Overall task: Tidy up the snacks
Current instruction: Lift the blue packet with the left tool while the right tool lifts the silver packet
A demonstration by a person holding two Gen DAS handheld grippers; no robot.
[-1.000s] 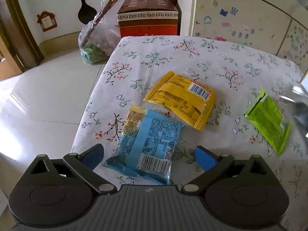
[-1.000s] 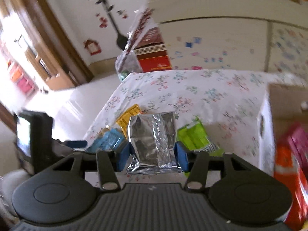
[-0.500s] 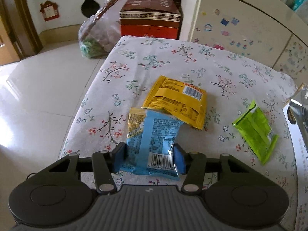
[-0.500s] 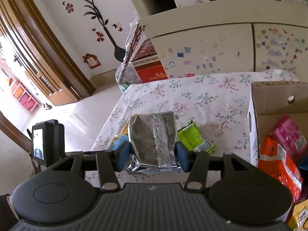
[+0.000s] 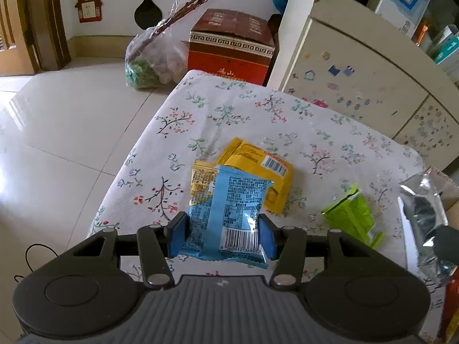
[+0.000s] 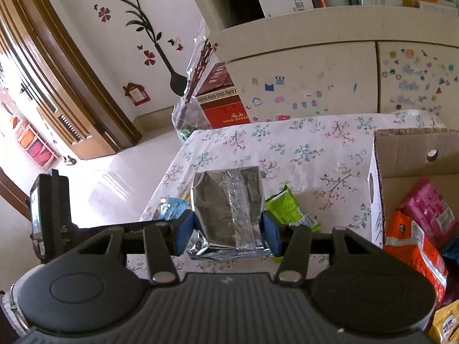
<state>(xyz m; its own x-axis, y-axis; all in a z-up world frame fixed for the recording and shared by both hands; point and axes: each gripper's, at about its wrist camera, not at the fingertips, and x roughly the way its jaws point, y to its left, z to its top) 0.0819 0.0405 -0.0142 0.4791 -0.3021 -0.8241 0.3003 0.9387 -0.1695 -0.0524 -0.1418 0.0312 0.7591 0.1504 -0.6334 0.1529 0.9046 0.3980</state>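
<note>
Over the flowered tabletop [image 5: 235, 109], the left hand-held gripper [image 5: 222, 233] has just closed its blue pads on the lower end of a blue snack packet [image 5: 229, 215]. The packet's back faces up, dense small print above a barcode whose digits begin 6 920912; the rest is too fine to read. Just behind it a yellow packet [image 5: 264, 172] lies flat on the cloth, barcode showing, partly under the blue one. Further right a green packet [image 5: 351, 218] rests alone. The right hand-held gripper [image 6: 228, 233] clamps a silver foil packet [image 6: 228, 209] with no print visible, held above the cloth. At the far right an open cardboard box [image 6: 407, 149] holds pink and orange packets; their lettering is unreadable.
</note>
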